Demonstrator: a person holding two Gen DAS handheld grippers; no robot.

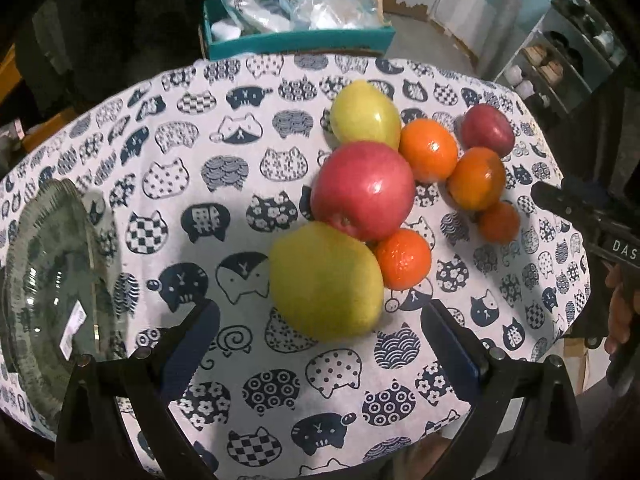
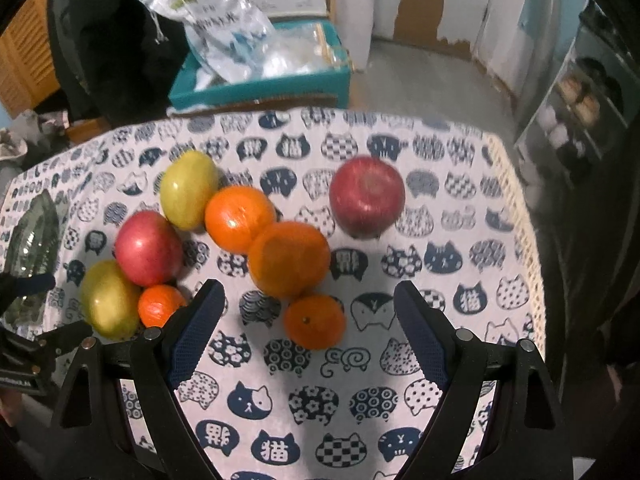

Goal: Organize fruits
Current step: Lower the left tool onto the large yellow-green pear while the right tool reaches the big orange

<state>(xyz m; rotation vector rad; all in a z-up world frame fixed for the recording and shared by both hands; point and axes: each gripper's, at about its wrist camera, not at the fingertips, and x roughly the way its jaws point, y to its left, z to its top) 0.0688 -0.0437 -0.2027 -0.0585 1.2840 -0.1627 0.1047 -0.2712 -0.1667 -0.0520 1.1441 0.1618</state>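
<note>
Glass plate (image 1: 48, 280) sits at the far left of the cat-print tablecloth (image 1: 240, 380), nothing on it. Left gripper (image 1: 320, 316) is spread wide, empty, the near green pear (image 1: 326, 280) just ahead of its fingers; behind that a red apple (image 1: 362, 188), second pear (image 1: 364, 116) and four oranges bunched together, dark red apple (image 2: 367, 200) apart at right. Right gripper (image 2: 308, 300) also wide, holding nothing, with the small orange (image 2: 315, 321) between its fingers, not touching.

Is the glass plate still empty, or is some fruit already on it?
Empty. In the left wrist view the glass plate holds no fruit; only a label shows through it. All the fruit lies on the cloth.
</note>
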